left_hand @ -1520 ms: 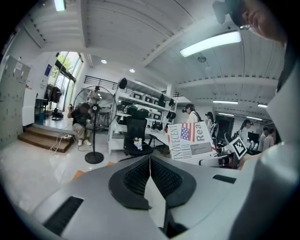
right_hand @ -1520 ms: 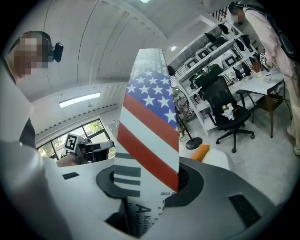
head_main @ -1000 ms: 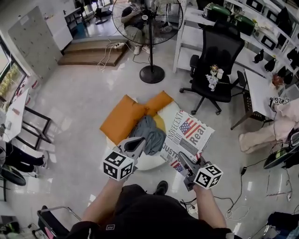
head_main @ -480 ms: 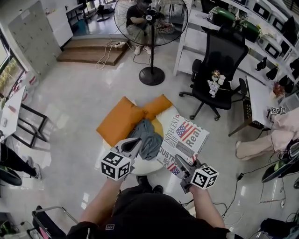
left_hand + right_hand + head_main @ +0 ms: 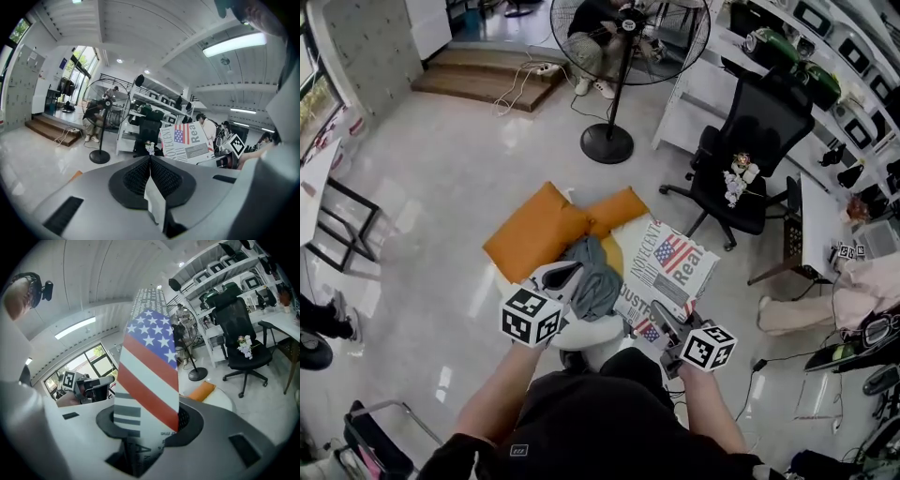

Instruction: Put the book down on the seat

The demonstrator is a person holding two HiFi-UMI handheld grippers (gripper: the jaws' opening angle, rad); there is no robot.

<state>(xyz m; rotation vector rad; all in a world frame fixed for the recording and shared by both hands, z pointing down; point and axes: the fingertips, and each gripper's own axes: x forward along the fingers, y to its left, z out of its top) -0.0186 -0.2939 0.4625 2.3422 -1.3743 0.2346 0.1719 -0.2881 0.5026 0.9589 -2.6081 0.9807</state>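
The book (image 5: 667,274), its cover printed with a US flag and newsprint, hangs over the right edge of the round white seat (image 5: 592,330). My right gripper (image 5: 662,324) is shut on the book's near corner; in the right gripper view the book (image 5: 149,376) stands up between the jaws of that gripper (image 5: 143,430). My left gripper (image 5: 566,276) hovers over the seat's near left side, above a grey cloth (image 5: 596,277). Seen in the left gripper view, the left gripper (image 5: 150,160) has its jaws pressed together with nothing held, and the book (image 5: 186,141) shows beyond.
Two orange cushions (image 5: 532,242) (image 5: 619,208) lie on the seat's far side. A standing fan (image 5: 609,142) and a black office chair (image 5: 741,173) stand beyond, desks at the right (image 5: 825,202). A person sits behind the fan (image 5: 595,28).
The head view has shifted a little, so the room slides in the picture. The book stays in my right gripper over the seat's right edge; both grippers keep their places.
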